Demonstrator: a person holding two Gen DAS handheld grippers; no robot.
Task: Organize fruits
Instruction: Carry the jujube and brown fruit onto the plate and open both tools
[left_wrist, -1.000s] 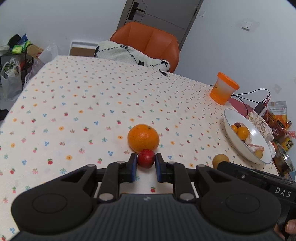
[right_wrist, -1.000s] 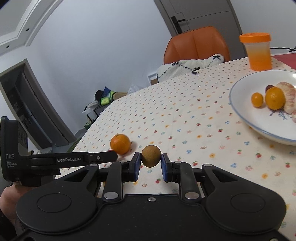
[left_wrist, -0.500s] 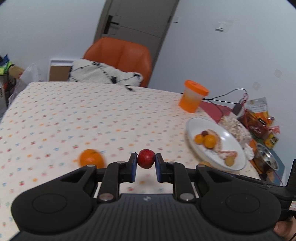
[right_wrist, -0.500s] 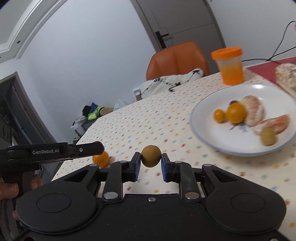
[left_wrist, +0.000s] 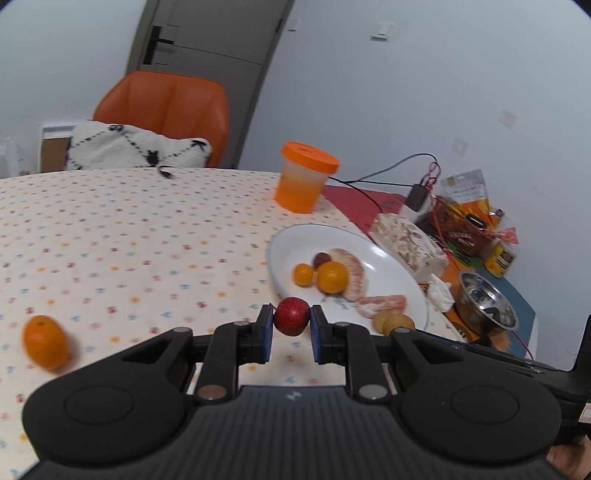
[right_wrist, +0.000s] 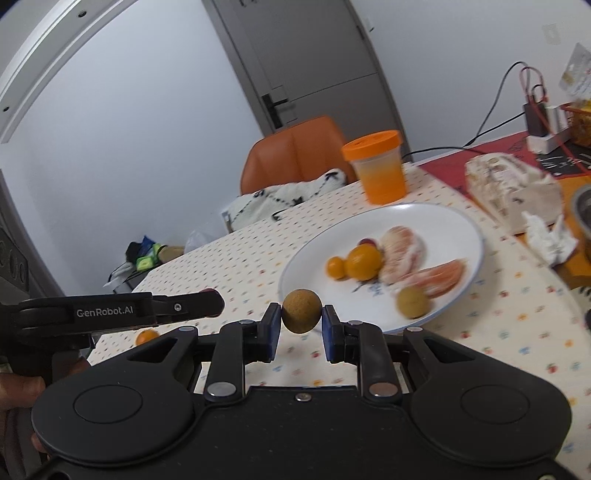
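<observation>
My left gripper (left_wrist: 291, 322) is shut on a small red fruit (left_wrist: 291, 316), held in the air just short of the near rim of the white plate (left_wrist: 280, 245). My right gripper (right_wrist: 301, 318) is shut on a small brown round fruit (right_wrist: 301, 311), also lifted, at the near-left rim of the same plate (right_wrist: 443, 218). The plate holds two small oranges, peeled citrus segments, a dark fruit and a brown fruit (right_wrist: 413, 302). A loose orange (left_wrist: 45, 341) lies on the dotted tablecloth far left. The left gripper's body (right_wrist: 110, 314) shows in the right wrist view.
An orange-lidded cup (left_wrist: 304, 181) stands behind the plate. To the plate's right lie a wrapped package (left_wrist: 406, 243), a crumpled tissue (left_wrist: 439, 291), a steel bowl (left_wrist: 485, 304), cables and snack packs. An orange chair (left_wrist: 162, 110) with a white cushion stands at the far edge.
Both grippers have carried their fruits to the right, toward the plate, which now looms closer in both views. The loose orange has slid to the far left of the left wrist view.
</observation>
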